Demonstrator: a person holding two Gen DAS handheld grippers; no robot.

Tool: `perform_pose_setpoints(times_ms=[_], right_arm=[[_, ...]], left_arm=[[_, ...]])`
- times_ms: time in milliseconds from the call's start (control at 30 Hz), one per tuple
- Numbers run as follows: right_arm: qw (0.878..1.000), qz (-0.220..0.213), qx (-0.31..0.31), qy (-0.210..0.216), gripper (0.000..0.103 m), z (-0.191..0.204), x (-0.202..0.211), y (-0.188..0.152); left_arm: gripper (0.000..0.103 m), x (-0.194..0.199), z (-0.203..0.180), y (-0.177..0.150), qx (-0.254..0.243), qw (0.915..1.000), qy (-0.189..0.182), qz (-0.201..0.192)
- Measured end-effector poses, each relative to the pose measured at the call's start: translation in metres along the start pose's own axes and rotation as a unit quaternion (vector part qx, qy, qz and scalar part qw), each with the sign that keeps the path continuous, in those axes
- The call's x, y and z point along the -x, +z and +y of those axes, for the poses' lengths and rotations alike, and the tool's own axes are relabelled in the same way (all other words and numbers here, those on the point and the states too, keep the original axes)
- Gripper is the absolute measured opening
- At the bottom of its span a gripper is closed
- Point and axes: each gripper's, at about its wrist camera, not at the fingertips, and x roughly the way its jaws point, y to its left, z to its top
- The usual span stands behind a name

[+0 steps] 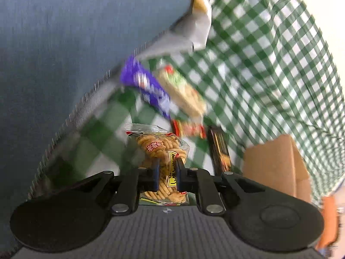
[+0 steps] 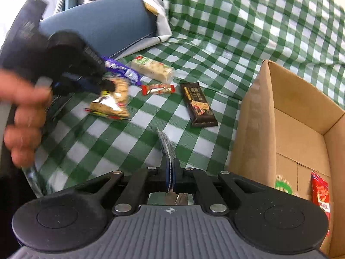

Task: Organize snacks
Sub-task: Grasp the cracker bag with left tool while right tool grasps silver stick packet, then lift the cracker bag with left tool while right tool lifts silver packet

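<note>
My left gripper (image 1: 167, 172) is shut on a clear bag of rice crackers (image 1: 160, 149) and holds it above the green checked cloth; it also shows in the right wrist view (image 2: 112, 99), gripped by the left gripper (image 2: 105, 85). My right gripper (image 2: 171, 174) is shut on a thin dark blue wrapper (image 2: 165, 144). On the cloth lie a purple packet (image 2: 123, 70), a pale cracker pack (image 2: 153, 69), a small red bar (image 2: 158, 89) and a dark chocolate bar (image 2: 199, 108).
An open cardboard box (image 2: 258, 112) stands at the right, with a red packet (image 2: 321, 196) and a green packet (image 2: 283, 185) inside. A blue chair back (image 2: 97, 23) and grey paper (image 2: 159, 28) sit beyond the cloth's far edge.
</note>
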Motion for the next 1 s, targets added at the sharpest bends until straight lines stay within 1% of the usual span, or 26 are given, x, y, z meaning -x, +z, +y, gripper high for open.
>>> perform_pose_setpoints(times_ms=[67, 200, 233, 267, 300, 333, 367, 433, 467, 500, 567, 667, 800, 867, 933, 1000], right_arm=[[1.000, -0.002, 0.021, -0.004, 0.003, 0.007, 0.003, -0.016], [0.999, 0.018, 0.044, 0.015, 0.004, 0.019, 0.001, -0.037], [0.998, 0.024, 0.046, 0.022, 0.006, 0.022, 0.000, -0.039], [0.998, 0.028, 0.048, 0.029, 0.013, 0.024, -0.002, -0.041], [0.998, 0.030, 0.045, 0.035, 0.018, 0.025, -0.003, -0.043], [0.998, 0.029, 0.038, 0.041, 0.028, 0.024, -0.004, -0.044], [0.998, 0.029, 0.027, 0.047, 0.035, 0.022, -0.006, -0.044], [0.998, 0.031, 0.012, 0.054, 0.039, 0.019, -0.010, -0.043], [0.998, 0.030, 0.006, 0.054, 0.039, 0.018, -0.013, -0.042], [0.998, 0.030, 0.001, 0.053, 0.040, 0.016, -0.017, -0.041], [0.998, 0.031, -0.024, 0.053, 0.042, 0.011, -0.023, -0.041], [0.995, 0.041, -0.065, 0.057, 0.042, 0.004, -0.034, -0.041], [0.995, 0.049, -0.072, 0.057, 0.041, 0.000, -0.043, -0.043], [0.995, 0.051, -0.061, 0.053, 0.030, 0.001, -0.043, -0.044], [0.996, 0.049, -0.054, 0.053, 0.025, 0.000, -0.042, -0.044], [0.995, 0.047, -0.069, 0.053, 0.023, -0.004, -0.040, -0.043]], left_arm=[[0.015, 0.000, -0.003, -0.002, -0.005, 0.9998, 0.000, 0.019], [0.016, 0.002, -0.021, -0.009, -0.051, 0.9967, 0.029, 0.057], [0.016, 0.004, -0.026, -0.011, -0.058, 0.9955, 0.045, 0.060], [0.017, 0.007, -0.030, -0.012, -0.063, 0.9949, 0.053, 0.058], [0.021, 0.011, -0.036, -0.013, -0.073, 0.9941, 0.063, 0.050], [0.034, 0.014, -0.041, -0.014, -0.081, 0.9933, 0.070, 0.044], [0.043, 0.015, -0.047, -0.016, -0.092, 0.9919, 0.078, 0.038], [0.051, 0.012, -0.055, -0.019, -0.105, 0.9897, 0.088, 0.042], [0.057, 0.010, -0.058, -0.021, -0.110, 0.9888, 0.091, 0.045], [0.062, 0.007, -0.061, -0.024, -0.118, 0.9874, 0.095, 0.047], [0.062, -0.001, -0.065, -0.028, -0.130, 0.9841, 0.110, 0.050], [0.062, -0.012, -0.065, -0.030, -0.129, 0.9814, 0.130, 0.057], [0.062, -0.029, -0.066, -0.030, -0.137, 0.9757, 0.157, 0.068], [0.062, -0.035, -0.065, -0.031, -0.137, 0.9741, 0.164, 0.075], [0.062, -0.040, -0.065, -0.033, -0.139, 0.9724, 0.170, 0.079], [0.062, -0.044, -0.067, -0.035, -0.148, 0.9703, 0.173, 0.081]])
